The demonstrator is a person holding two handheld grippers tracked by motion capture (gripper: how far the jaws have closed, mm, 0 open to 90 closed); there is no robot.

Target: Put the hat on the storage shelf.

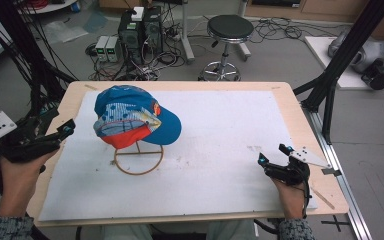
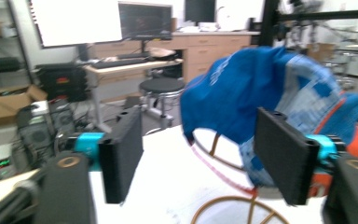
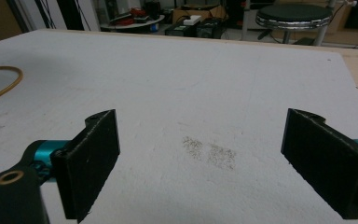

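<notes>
A blue cap [image 1: 130, 112] with a patterned side panel and an orange-red underside hangs on a thin wire stand [image 1: 139, 160] with a ring base, left of the table's middle. My left gripper [image 1: 62, 122] hovers at the table's left edge, pointing at the cap, open and holding nothing. In the left gripper view the cap [image 2: 242, 88] and stand [image 2: 223, 205] lie just beyond the spread jaws of the gripper [image 2: 200, 140]. My right gripper [image 1: 272, 153] rests low at the front right, open over bare white sheet [image 3: 205, 70]. In its own view that gripper [image 3: 205, 140] holds nothing, and part of the stand's ring [image 3: 0, 79] lies far left.
A white sheet [image 1: 220, 130] covers most of the wooden table [image 1: 300, 125]. Behind the table stand a black stool [image 1: 229, 30] and computer towers [image 1: 140, 30] among cables. Black frame posts [image 1: 340, 55] rise at the right and left edges.
</notes>
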